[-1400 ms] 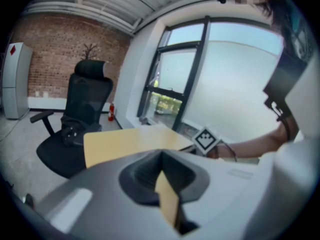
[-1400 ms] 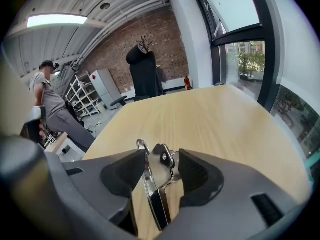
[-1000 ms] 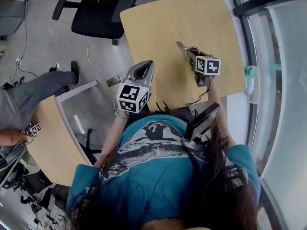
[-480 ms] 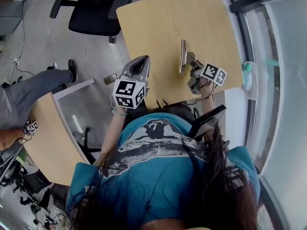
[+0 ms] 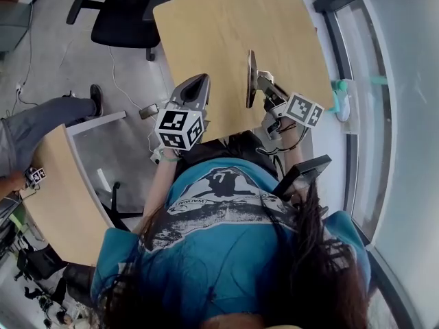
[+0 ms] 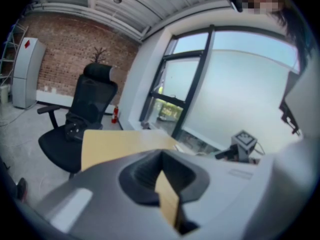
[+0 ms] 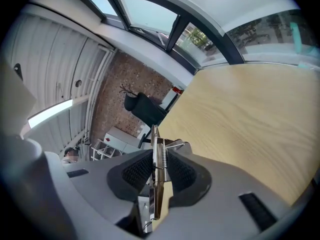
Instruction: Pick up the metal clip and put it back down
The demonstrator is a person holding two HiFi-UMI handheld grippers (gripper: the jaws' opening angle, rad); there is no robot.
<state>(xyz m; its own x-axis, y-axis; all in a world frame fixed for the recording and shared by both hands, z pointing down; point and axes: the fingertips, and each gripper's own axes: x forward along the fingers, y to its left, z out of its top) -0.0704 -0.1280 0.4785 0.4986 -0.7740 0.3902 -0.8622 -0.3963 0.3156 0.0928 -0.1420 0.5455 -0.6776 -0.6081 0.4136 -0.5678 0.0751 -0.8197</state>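
The metal clip [image 5: 251,79] is a long silver spring clip, standing on edge above the light wooden table [image 5: 219,26]. My right gripper [image 5: 260,83] is shut on it, near the table's front right part. In the right gripper view the clip [image 7: 156,156] sits upright between the ribbed pads [image 7: 137,170], its spring showing, with the tabletop [image 7: 250,114] well below. My left gripper [image 5: 197,86] hovers at the table's front left edge, jaws together and nothing held. In the left gripper view the left gripper [image 6: 167,196] shows only a thin slit.
A black office chair [image 5: 127,19] stands beyond the table's far left corner. A second wooden table [image 5: 62,197] is at the left, with a seated person's leg [image 5: 41,118] near it. A window ledge with a teal object [image 5: 338,86] runs along the right.
The right gripper has closed on the clip and raised it off the table, turning it onto its edge. The left gripper has stayed about where it was.
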